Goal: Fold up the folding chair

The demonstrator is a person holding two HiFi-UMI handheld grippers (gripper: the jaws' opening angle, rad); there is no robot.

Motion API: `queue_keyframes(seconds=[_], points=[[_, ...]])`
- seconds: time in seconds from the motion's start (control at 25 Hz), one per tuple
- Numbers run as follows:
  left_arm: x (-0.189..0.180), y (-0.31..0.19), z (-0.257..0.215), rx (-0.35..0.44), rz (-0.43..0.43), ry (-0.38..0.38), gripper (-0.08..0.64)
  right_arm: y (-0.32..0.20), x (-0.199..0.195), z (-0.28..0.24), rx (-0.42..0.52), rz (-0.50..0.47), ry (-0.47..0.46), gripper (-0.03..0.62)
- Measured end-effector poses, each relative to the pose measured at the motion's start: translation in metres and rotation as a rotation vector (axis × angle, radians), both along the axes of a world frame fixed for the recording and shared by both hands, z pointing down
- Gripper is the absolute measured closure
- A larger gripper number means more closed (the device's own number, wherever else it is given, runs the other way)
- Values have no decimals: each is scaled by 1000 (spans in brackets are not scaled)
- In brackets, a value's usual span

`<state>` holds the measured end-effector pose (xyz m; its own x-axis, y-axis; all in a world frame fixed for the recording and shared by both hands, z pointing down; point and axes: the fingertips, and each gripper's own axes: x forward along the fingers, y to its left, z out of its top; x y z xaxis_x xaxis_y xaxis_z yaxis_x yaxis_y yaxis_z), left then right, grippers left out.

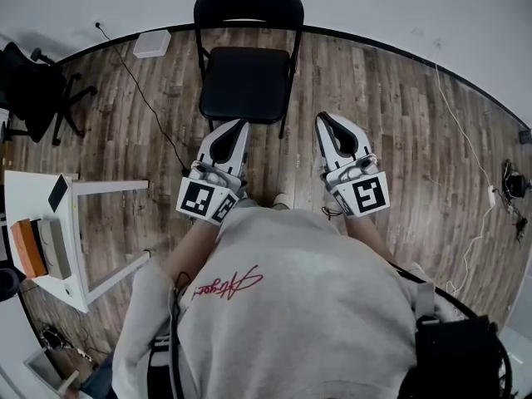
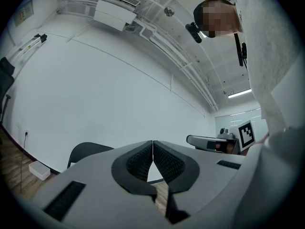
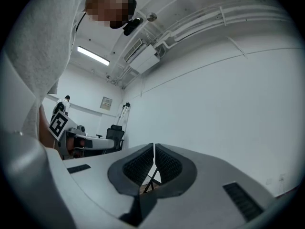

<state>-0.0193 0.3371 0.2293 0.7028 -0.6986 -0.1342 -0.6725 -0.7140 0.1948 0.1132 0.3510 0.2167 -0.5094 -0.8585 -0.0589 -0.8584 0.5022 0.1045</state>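
A black folding chair (image 1: 246, 73) stands unfolded on the wood floor against the white wall, its seat facing me. My left gripper (image 1: 237, 130) hovers just in front of the seat's near left corner, shut and empty. Off the seat's near right side hangs my right gripper (image 1: 324, 123), also shut with nothing in it. In the left gripper view the jaws (image 2: 153, 147) meet at their tips, and the chair's backrest (image 2: 86, 151) shows behind them at the left. The right gripper view has its jaws (image 3: 155, 150) closed, with a thin dark chair leg (image 3: 151, 179) seen through the gap.
A white table (image 1: 50, 223) with an orange-and-grey item stands at the left. A black office chair (image 1: 37, 90) sits in the far left corner. A cable (image 1: 141, 90) runs across the floor left of the folding chair. More cables (image 1: 478, 214) lie at the right.
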Motion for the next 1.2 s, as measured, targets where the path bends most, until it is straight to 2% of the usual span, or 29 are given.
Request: queue_keyframes(seconds=[0.32, 0.44, 0.6, 0.76, 0.88, 1.2], points=[[10, 13, -4, 24, -71, 17, 543, 12, 19, 3, 17, -41, 18, 572], [6, 12, -2, -14, -108, 53, 543, 10, 29, 9, -2, -38, 13, 572], [0, 2, 2, -20, -124, 46, 543, 1, 32, 14, 1, -29, 17, 572], [-3, -24, 5, -19, -132, 49, 543, -22, 32, 15, -2, 5, 11, 572], [5, -52, 10, -26, -106, 42, 543, -46, 33, 15, 4, 23, 24, 571], [16, -162, 10, -26, -23, 54, 541, -153, 36, 19, -12, 93, 28, 571]])
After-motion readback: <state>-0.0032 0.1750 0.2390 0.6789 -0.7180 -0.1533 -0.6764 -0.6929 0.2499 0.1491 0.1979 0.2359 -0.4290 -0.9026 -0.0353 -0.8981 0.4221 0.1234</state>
